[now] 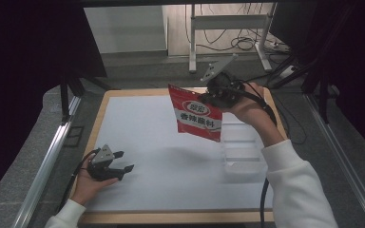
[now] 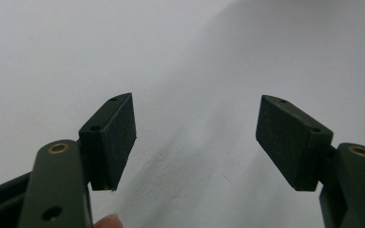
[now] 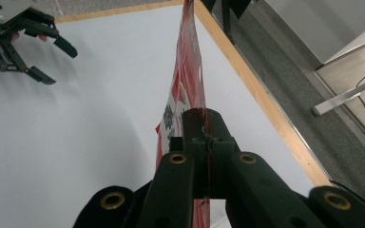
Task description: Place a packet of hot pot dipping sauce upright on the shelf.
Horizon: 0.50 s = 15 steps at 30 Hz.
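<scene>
Above the far right of the worktop (image 1: 147,142), the right gripper (image 1: 217,95) has its fingers clamped on a red sachet (image 1: 197,115), lifted but probably bound for the clear tray (image 1: 241,152), while the left gripper (image 1: 119,167) rests open.

Red/white packet (image 1: 198,116), prob. black lettering
</scene>
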{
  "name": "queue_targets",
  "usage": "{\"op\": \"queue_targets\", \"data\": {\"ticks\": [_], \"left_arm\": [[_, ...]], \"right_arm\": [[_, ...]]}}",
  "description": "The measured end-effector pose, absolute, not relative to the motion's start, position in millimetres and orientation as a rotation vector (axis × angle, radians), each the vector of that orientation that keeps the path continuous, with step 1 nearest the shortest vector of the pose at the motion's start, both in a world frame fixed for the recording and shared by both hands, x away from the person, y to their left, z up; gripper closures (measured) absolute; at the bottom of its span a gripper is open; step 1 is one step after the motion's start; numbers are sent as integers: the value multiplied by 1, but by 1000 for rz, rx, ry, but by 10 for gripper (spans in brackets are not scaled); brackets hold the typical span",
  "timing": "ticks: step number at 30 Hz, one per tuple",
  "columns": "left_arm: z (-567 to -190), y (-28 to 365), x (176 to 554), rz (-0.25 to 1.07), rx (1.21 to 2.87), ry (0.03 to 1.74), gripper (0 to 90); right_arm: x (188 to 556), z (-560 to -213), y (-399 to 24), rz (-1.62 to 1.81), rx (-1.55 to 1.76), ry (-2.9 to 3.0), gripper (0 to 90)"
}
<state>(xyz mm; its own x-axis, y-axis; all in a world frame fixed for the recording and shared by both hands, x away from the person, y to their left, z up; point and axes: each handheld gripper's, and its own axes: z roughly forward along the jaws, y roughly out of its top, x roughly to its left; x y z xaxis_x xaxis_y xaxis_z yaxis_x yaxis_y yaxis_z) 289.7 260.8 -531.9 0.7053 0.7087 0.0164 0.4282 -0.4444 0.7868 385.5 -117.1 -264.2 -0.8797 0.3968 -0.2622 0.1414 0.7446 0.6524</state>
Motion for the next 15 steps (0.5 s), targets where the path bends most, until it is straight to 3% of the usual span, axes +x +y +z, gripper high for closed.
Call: {"op": "queue_targets", "data": {"ticks": [15], "left_arm": [[-531, 259, 289, 440, 2112, 858, 294]], "right_arm": [[401, -247, -144, 931, 474, 2536, 891]]}}
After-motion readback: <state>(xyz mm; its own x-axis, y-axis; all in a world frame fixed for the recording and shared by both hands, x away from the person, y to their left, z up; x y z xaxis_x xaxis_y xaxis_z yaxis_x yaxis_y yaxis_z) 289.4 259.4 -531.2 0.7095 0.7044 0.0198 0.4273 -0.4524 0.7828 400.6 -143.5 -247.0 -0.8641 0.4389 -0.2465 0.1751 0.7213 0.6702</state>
